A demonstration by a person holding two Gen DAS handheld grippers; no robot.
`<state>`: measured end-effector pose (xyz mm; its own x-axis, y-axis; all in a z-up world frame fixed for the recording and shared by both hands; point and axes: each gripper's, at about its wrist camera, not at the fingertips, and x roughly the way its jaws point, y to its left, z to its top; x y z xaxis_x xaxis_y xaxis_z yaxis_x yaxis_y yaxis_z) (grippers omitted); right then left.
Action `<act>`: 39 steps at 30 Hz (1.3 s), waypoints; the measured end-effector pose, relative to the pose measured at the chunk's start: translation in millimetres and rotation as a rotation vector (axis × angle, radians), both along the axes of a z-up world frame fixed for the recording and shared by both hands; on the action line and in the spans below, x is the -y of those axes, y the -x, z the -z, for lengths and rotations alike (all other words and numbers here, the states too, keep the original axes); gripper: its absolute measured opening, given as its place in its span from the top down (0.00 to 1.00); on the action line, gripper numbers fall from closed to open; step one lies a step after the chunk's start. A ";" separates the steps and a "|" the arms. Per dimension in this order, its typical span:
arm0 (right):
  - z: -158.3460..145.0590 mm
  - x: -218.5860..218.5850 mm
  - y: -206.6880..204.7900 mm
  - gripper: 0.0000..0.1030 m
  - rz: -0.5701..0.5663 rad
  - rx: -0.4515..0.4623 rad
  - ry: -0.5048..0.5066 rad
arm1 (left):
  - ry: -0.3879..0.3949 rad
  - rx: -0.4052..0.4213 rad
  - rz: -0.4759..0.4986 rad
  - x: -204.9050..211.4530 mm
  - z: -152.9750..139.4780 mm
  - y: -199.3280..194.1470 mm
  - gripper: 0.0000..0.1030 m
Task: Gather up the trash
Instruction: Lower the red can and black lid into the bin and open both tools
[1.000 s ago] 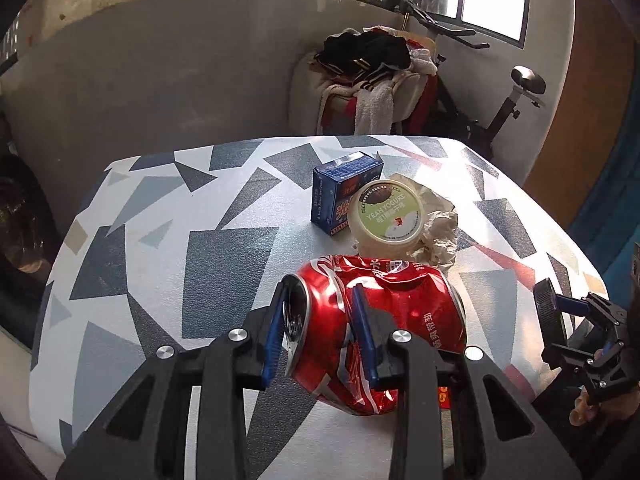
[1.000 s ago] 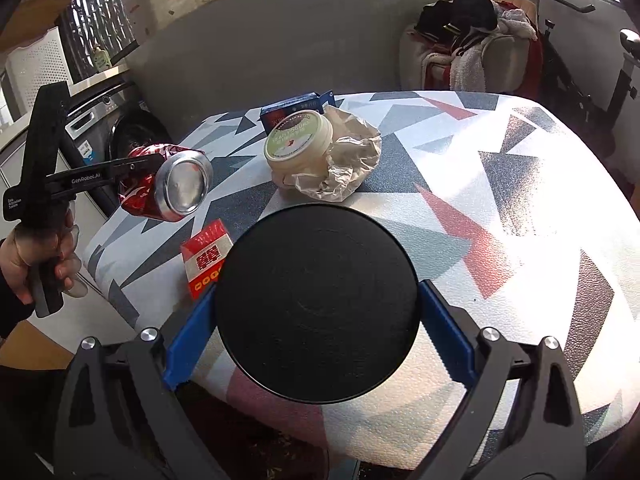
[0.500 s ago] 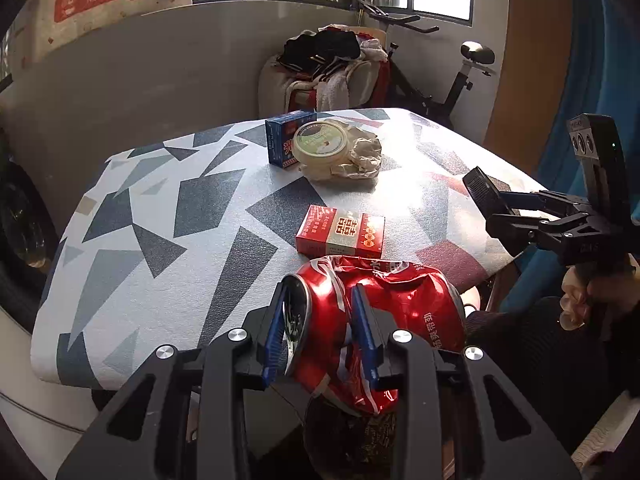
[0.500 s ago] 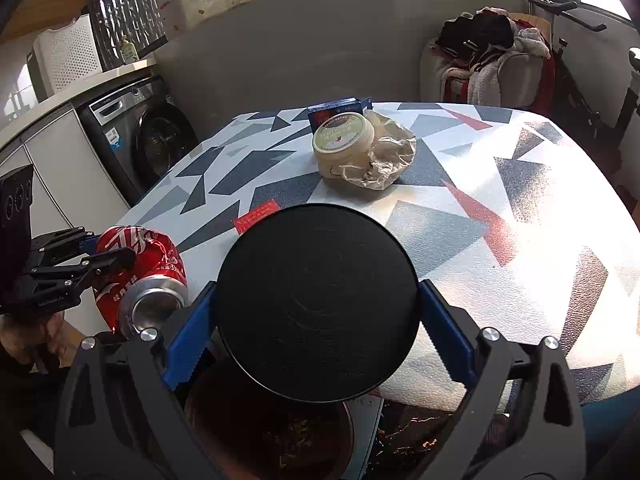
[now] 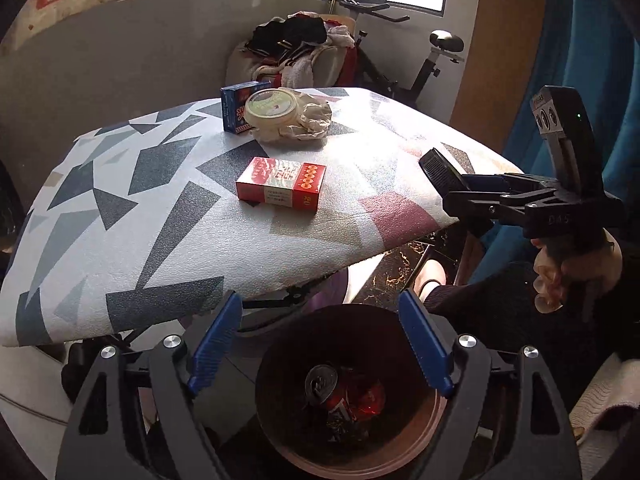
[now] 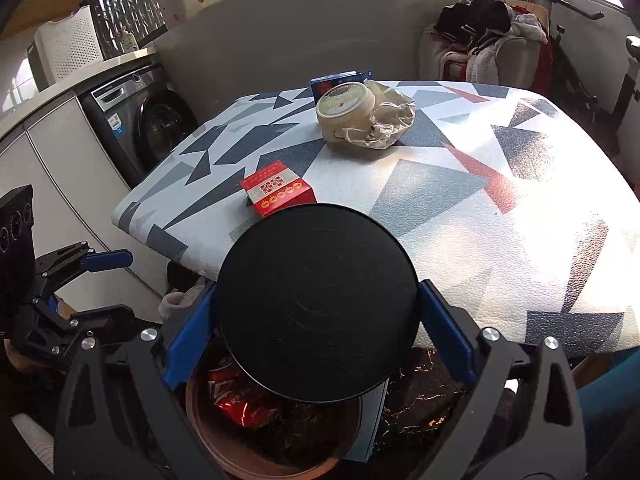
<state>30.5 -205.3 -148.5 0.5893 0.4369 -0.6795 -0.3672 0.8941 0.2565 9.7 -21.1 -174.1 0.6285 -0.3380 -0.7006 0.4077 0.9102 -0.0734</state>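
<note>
My left gripper [image 5: 320,344] is open and empty above the round trash bin [image 5: 416,444] on the floor. The crushed red soda can [image 5: 344,394] lies inside the bin; it also shows in the right wrist view [image 6: 236,400]. My right gripper [image 6: 316,316] is shut on the black round bin lid [image 6: 318,312], held above the bin [image 6: 224,440]. A red box [image 5: 280,183] lies on the patterned table [image 5: 120,240]. A blue box [image 5: 234,110], a round lidded tub [image 5: 272,110] and crumpled paper [image 5: 312,120] sit at the table's far side.
The table edge overhangs the bin. An armchair piled with clothes [image 5: 296,52] and an exercise bike [image 5: 436,60] stand behind the table. A washing machine [image 6: 140,120] stands to the left in the right wrist view. A blue curtain [image 5: 580,80] hangs at the right.
My left gripper opened and the crushed can dropped into the bin. The left gripper moved back past the table edge over the bin. The right gripper kept hold of the lid.
</note>
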 end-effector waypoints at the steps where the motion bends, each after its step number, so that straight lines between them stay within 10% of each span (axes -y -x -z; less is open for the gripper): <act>1: 3.3 -1.5 1.8 0.09 -0.004 -0.005 0.005 | 0.008 0.008 -0.011 -3.2 -1.8 -0.6 0.19; 39: 61.1 -70.8 31.4 0.08 -0.264 -0.097 0.199 | 0.006 0.011 -0.180 -49.6 22.0 5.4 0.08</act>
